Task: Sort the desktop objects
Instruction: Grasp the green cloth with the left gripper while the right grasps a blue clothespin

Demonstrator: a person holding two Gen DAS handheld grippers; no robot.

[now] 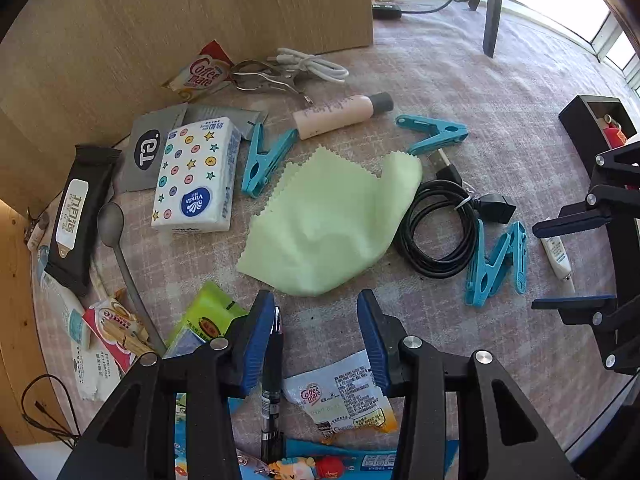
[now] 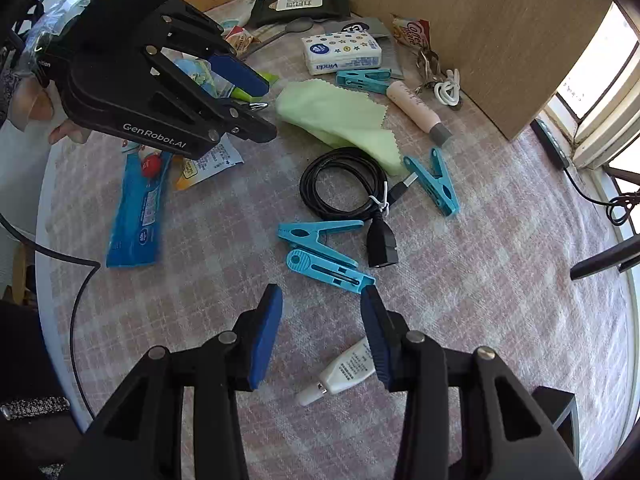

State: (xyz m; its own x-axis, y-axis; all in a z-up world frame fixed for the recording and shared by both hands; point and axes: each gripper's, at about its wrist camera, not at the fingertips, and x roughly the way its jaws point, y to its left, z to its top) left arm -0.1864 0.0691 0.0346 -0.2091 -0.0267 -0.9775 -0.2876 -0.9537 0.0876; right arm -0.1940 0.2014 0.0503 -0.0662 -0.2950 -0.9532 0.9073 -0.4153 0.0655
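Note:
Many small objects lie on a pink checked tablecloth. My left gripper (image 1: pixel 316 312) is open above a black pen (image 1: pixel 272 376) and a Coffee mate sachet (image 1: pixel 344 396), just short of a light green cloth (image 1: pixel 332 220); it also shows in the right wrist view (image 2: pixel 260 108). My right gripper (image 2: pixel 322 304) is open and empty over a small white tube (image 2: pixel 344 372), close to two blue clothes pegs (image 2: pixel 320 248); in the left wrist view it (image 1: pixel 572 264) sits at the right edge. A coiled black cable (image 2: pixel 344 184) lies in the middle.
A tissue pack (image 1: pixel 196 176), a black wipes pack (image 1: pixel 80 216), a spoon (image 1: pixel 120 248), a pink tube (image 1: pixel 340 116), a white cable (image 1: pixel 312 66) and a metal clip (image 1: pixel 264 78) lie near a wooden board (image 1: pixel 200 20). A black box (image 1: pixel 596 124) stands at the right.

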